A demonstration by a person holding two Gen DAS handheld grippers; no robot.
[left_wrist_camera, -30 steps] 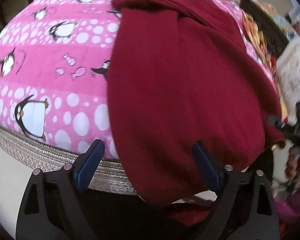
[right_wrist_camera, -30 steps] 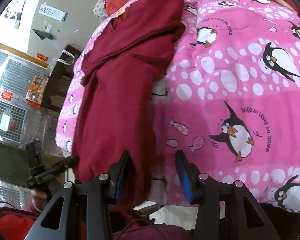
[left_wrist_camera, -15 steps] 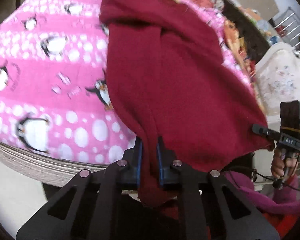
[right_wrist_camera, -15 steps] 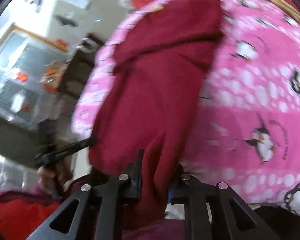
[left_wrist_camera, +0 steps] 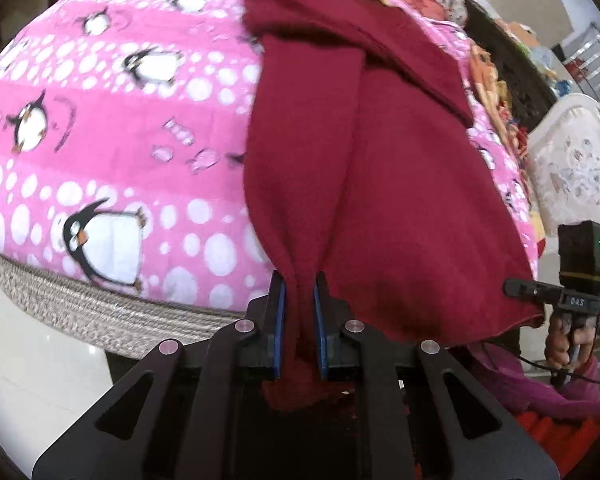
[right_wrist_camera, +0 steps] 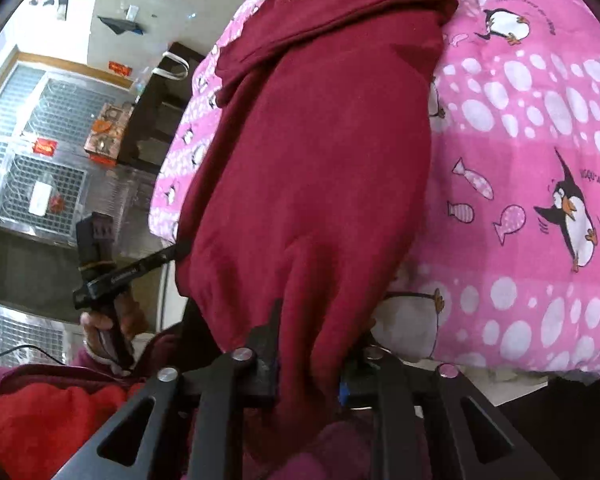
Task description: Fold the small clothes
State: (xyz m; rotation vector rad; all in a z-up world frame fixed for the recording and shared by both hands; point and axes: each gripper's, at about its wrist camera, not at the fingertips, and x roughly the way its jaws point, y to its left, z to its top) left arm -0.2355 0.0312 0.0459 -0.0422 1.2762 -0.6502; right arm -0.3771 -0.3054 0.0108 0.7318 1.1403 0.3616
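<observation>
Left claw [left_wrist_camera: 299, 320] of mine is closed tight on the near hem of the dark red sweater [left_wrist_camera: 380, 184], with a pinch of cloth standing up between the blue pads [left_wrist_camera: 279, 332], so that I can lift this corner and carry it over for the fold. The sweater lies long on the pink penguin blanket [left_wrist_camera: 112, 140], its far end with the sleeves already turned in, and its near edge hangs over the side of the bed. At the far right of this view my other claw [left_wrist_camera: 520, 290] grips the opposite hem corner, so the edge is stretched between both. Under the blanket edge a grey woven border [left_wrist_camera: 80, 308] shows, and beyond the sweater there are a dark shelf and a white embroidered bag [left_wrist_camera: 572, 168], well apart from my work. From the right wrist, my right claw [right_wrist_camera: 308, 360] is also shut on the hem, the thick cloth covering its pads, so I judge the grip from the narrow gap only. The left claw [right_wrist_camera: 168, 254] appears here at the sweater's side. Nothing lies on the sweater, so I think the fold path is free, but the hanging edge may drag on the blanket.
</observation>
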